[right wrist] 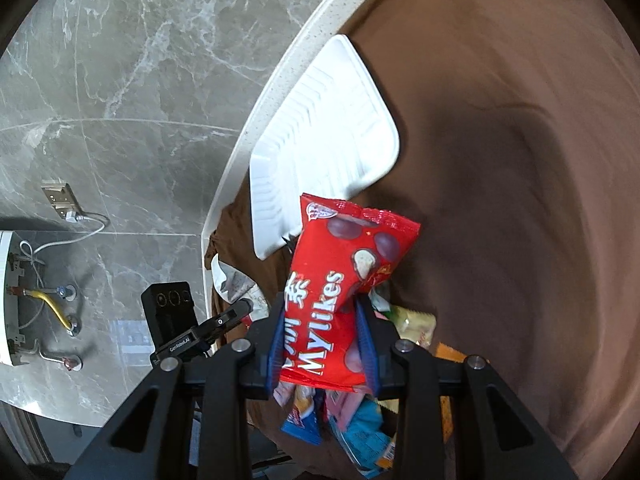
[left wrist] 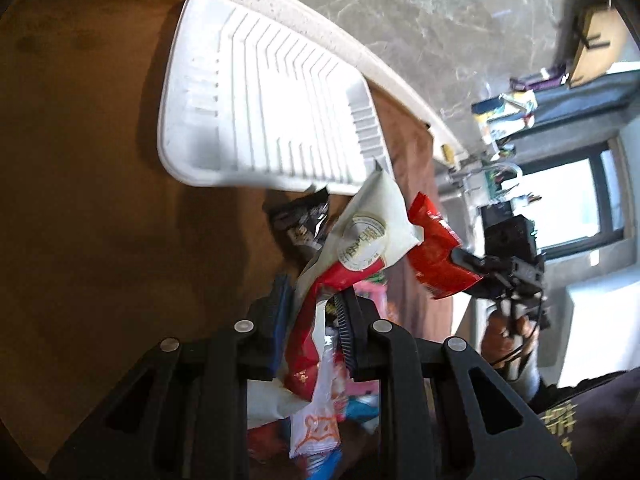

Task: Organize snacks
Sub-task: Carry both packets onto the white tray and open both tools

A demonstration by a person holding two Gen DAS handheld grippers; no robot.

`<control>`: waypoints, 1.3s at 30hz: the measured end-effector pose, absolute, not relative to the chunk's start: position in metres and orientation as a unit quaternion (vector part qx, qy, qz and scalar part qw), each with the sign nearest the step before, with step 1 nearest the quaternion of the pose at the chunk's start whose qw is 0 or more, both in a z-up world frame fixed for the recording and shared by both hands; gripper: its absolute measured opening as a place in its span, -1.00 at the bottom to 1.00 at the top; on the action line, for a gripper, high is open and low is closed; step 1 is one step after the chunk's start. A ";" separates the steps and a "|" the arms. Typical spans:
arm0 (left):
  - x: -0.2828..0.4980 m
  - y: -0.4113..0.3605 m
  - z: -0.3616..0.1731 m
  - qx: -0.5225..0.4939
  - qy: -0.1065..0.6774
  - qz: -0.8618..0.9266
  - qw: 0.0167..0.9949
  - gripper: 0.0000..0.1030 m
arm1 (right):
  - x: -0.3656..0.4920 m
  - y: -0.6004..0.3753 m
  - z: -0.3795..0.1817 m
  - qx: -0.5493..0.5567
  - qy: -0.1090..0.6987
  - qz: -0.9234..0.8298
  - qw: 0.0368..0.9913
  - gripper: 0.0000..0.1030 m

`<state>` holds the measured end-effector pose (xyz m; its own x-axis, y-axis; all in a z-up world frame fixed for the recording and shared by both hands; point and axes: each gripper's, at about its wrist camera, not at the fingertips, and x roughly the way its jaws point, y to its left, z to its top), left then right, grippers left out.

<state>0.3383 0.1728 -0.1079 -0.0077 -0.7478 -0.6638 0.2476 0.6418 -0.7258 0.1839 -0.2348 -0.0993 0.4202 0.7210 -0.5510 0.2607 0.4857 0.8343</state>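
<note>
Carrying snacks to the tray: the left claw (left wrist: 308, 320) pinches a white-and-red packet (left wrist: 360, 236), and the right claw (right wrist: 322, 344) pinches a red Mylikes bag (right wrist: 340, 276). Both packs hang in the air above the pile (right wrist: 360, 420) on the desk (right wrist: 520, 160), short of the bare white tray (left wrist: 256, 96). Next, I judge, each claw must reach over the tray and spread to drop its pack inside the rim.

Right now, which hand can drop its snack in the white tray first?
Probably right: the right gripper holds the red Mylikes bag overlapping the white tray corner; the left gripper's packet sits slightly short.
</note>
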 end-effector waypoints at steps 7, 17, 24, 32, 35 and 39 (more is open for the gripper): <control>0.352 0.175 -0.108 -0.239 0.596 -0.372 0.671 -0.64 | 0.198 -0.236 -0.098 0.480 0.509 0.168 0.694 -0.31; 0.387 0.171 -0.093 -0.279 0.568 -0.379 0.675 -0.64 | 0.242 -0.240 -0.087 0.493 0.481 0.189 0.700 -0.32; 0.433 0.167 -0.085 -0.295 0.553 -0.365 0.688 -0.64 | 0.290 -0.238 -0.078 0.482 0.470 0.199 0.712 -0.32; 0.478 0.171 -0.102 -0.298 0.552 -0.326 0.707 -0.64 | 0.332 -0.241 -0.099 0.477 0.475 0.180 0.717 -0.31; 0.489 0.166 -0.111 -0.280 0.557 -0.309 0.718 -0.64 | 0.341 -0.241 -0.111 0.472 0.485 0.172 0.716 -0.30; 0.496 0.157 -0.115 -0.236 0.561 -0.283 0.742 -0.64 | 0.350 -0.237 -0.123 0.449 0.502 0.157 0.722 -0.27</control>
<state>0.4958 0.1566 -0.1155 0.2111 -0.6841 -0.6982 0.1556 0.7287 -0.6669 0.3504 -0.2374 -0.1233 0.4467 0.6780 -0.5838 0.2238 0.5471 0.8066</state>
